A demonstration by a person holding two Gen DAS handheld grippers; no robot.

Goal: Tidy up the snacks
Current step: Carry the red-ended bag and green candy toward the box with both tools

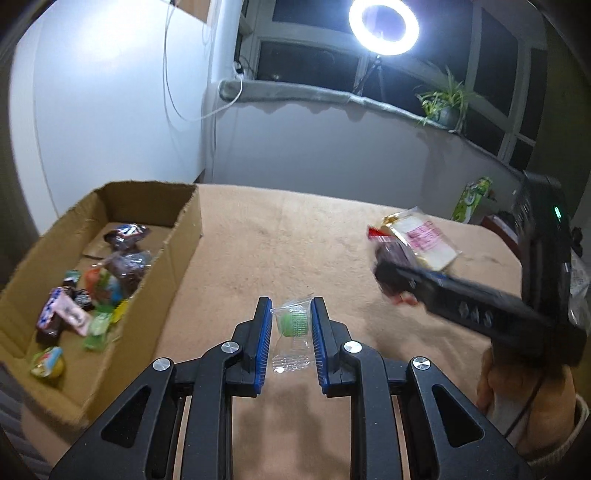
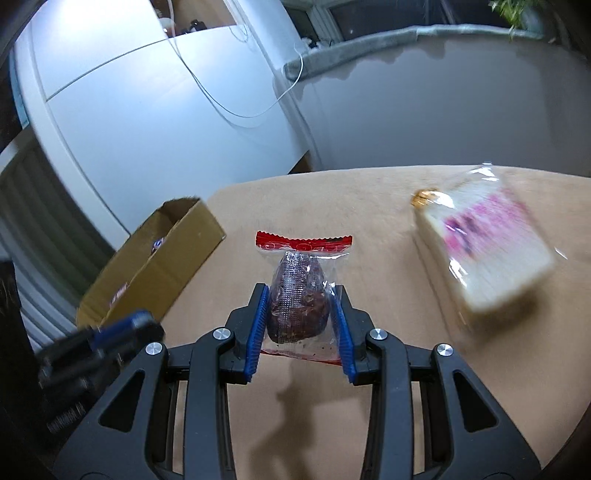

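My left gripper (image 1: 291, 312) is shut on a green candy in a clear wrapper (image 1: 293, 323), held above the tan cloth. My right gripper (image 2: 300, 306) is shut on a dark brown snack in a clear wrapper with a red top strip (image 2: 299, 302); it also shows in the left wrist view (image 1: 393, 271), lifted at the right. A cardboard box (image 1: 184, 236) at the left holds several wrapped snacks (image 1: 92, 291); the box also shows in the right wrist view (image 2: 177, 254). A packaged white bread slice with pink print (image 2: 487, 251) lies on the cloth at the right.
The table is covered by a tan cloth (image 1: 295, 236). A ring light (image 1: 384, 26) and a potted plant (image 1: 445, 103) stand on the windowsill behind. A green package (image 1: 472, 199) stands past the table's far right edge.
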